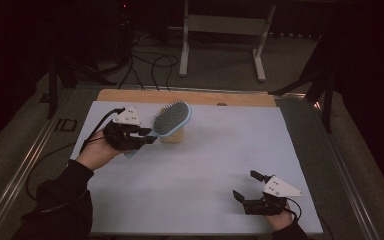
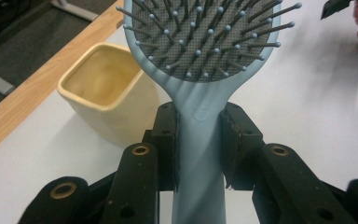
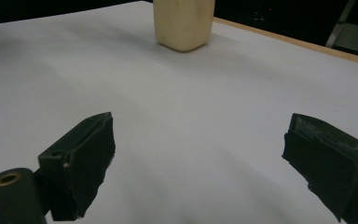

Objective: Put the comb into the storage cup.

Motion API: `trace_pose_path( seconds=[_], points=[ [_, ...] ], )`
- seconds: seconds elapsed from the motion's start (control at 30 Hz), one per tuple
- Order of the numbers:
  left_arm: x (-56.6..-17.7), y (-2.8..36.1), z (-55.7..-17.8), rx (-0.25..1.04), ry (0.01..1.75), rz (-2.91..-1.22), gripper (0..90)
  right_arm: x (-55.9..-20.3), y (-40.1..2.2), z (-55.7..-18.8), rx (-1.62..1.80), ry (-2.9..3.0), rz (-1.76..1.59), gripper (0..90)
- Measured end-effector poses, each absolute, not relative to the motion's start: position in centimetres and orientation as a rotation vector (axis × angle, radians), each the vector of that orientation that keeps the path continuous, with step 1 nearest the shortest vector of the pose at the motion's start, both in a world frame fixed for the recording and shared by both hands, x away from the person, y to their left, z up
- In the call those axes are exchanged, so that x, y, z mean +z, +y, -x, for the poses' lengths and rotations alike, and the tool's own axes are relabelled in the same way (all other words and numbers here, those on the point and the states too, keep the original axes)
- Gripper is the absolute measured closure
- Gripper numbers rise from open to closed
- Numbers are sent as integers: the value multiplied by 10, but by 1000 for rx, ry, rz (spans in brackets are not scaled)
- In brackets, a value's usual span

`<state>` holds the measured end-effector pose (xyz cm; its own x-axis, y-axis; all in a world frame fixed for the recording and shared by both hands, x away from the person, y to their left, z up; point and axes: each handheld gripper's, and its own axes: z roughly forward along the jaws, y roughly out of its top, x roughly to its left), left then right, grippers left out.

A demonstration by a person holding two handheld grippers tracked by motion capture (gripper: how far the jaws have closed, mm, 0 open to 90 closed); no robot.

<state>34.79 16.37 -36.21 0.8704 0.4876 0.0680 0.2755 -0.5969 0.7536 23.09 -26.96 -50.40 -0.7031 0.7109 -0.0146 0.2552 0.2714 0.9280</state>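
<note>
Right gripper [image 1: 244, 186] sits low at the near right corner of the white table cover [image 1: 220, 150], jaws spread wide with nothing between them; in the right gripper view its two black pads [image 3: 88, 158] frame bare white surface, with the cream cup standing well beyond them. Farther in and to the left, the left gripper [image 1: 147, 136] is clenched on the handle of a pale blue hairbrush [image 1: 171, 119], held in the person's left hand [image 1: 97, 152]. The left gripper view shows both pads pressed against the sides of the narrow handle just below the oval head, whose bristles face the camera. Just behind and below the brush head stands the square cream ceramic cup [image 2: 105, 88], open top up, empty as far as can be seen. Beyond it runs the table's wooden edge [image 1: 190, 96], then dark floor with cables [image 1: 150, 65].
</note>
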Motion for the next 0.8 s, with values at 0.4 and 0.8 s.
trace_pose_path(
  seconds=[0.4,0.8],
  points=[
    [-351,166,-349,435,594,-2154,702,-504,-270,-231,1422,2117,-873,87],
    [-348,165,-354,502,676,-2071,702,-504,-270,-231,1420,2117,-870,87]
  ],
)
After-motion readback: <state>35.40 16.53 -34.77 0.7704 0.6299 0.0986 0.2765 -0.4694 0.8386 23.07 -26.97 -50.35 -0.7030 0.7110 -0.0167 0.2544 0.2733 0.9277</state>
